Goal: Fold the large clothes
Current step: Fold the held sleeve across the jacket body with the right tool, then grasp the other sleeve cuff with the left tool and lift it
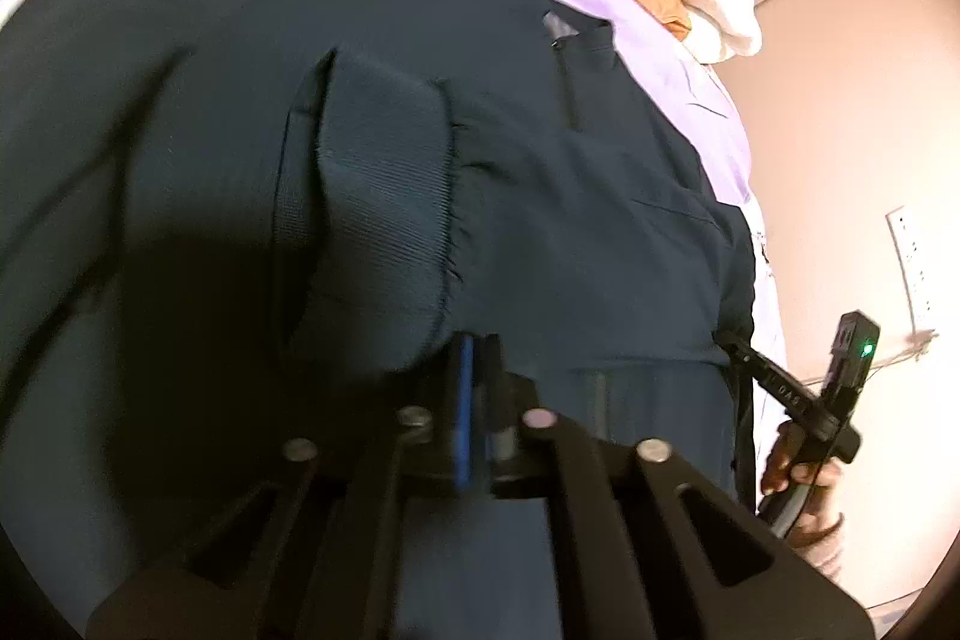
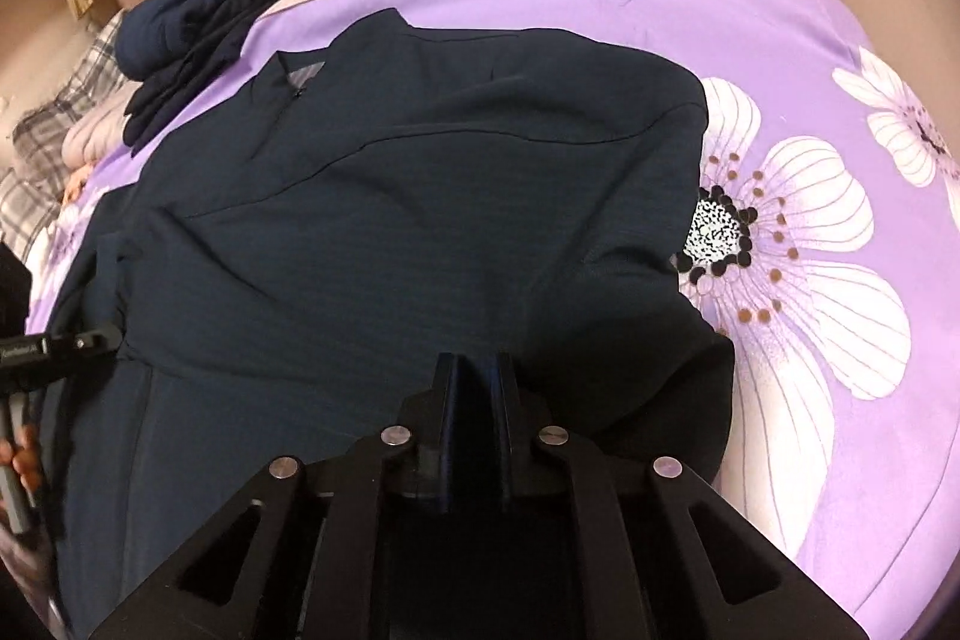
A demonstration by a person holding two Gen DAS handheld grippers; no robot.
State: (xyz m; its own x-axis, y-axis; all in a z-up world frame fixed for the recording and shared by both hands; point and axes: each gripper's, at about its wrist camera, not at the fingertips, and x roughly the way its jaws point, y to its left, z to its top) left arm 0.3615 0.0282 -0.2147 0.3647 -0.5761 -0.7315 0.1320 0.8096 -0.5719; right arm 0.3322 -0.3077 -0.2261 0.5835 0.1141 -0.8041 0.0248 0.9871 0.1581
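— Where do we find the jacket point(image 2: 384, 220)?

— Spread flat on the purple bedspread point(image 2: 810, 112). Our left gripper point(image 1: 477, 370) pinches its ribbed cuff point(image 1: 384, 208).

— And the right gripper point(image 2: 477, 388)?

— Jaws pressed together on jacket cloth. We note folded clothes point(image 2: 192, 40) nearby.

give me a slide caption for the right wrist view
Right gripper shut on the near edge of a dark navy garment spread over a purple floral bedspread.

Purple floral bedspread point(image 2: 810, 112) carries the spread navy garment point(image 2: 420, 196).
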